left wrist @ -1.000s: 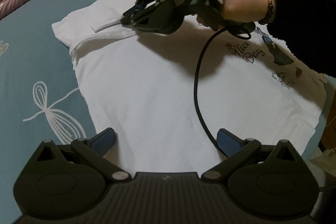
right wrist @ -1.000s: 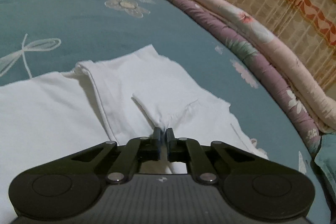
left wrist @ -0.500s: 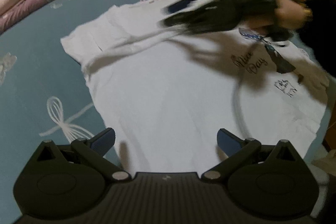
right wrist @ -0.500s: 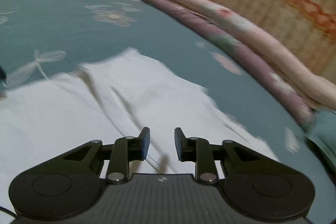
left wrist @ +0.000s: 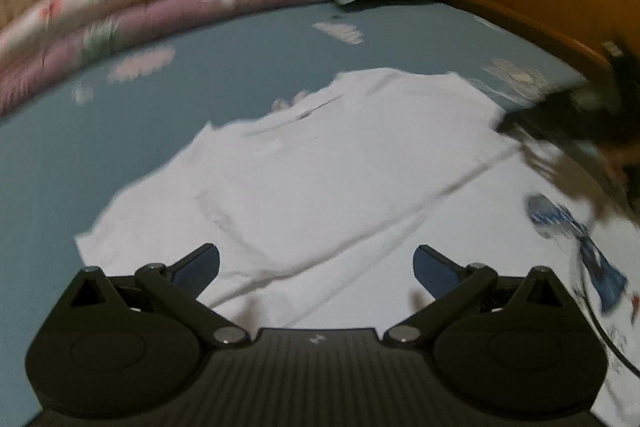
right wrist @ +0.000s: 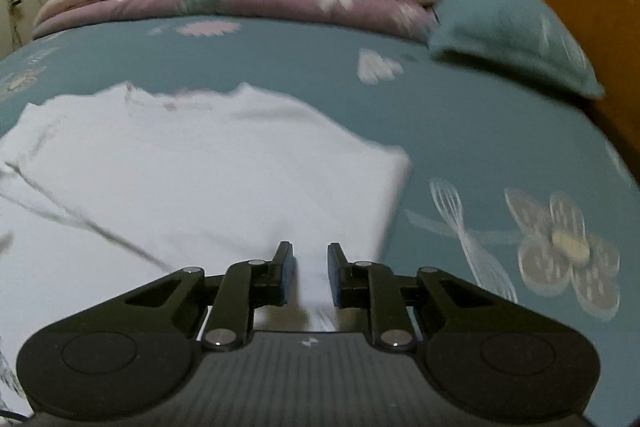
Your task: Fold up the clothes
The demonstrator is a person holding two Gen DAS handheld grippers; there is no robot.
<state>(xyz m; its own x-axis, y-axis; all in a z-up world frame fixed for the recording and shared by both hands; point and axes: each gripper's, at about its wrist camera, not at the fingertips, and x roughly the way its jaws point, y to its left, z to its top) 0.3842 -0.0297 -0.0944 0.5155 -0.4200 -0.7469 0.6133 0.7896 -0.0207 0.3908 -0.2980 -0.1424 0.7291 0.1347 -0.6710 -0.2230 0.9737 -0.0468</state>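
Shirt (left wrist: 328, 179) lies flat, collar toward the quilts (left wrist: 160, 3); left hand-held gripper (left wrist: 316, 267) wide, right hand-held gripper (right wrist: 310, 275) narrowly parted.

left gripper (left wrist: 316, 267) black, blue pads | right gripper (right wrist: 311, 275) black, silver screws

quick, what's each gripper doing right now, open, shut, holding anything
Left gripper: wide open, holding nothing, over the white shirt.
Right gripper: partly open, gripping nothing.
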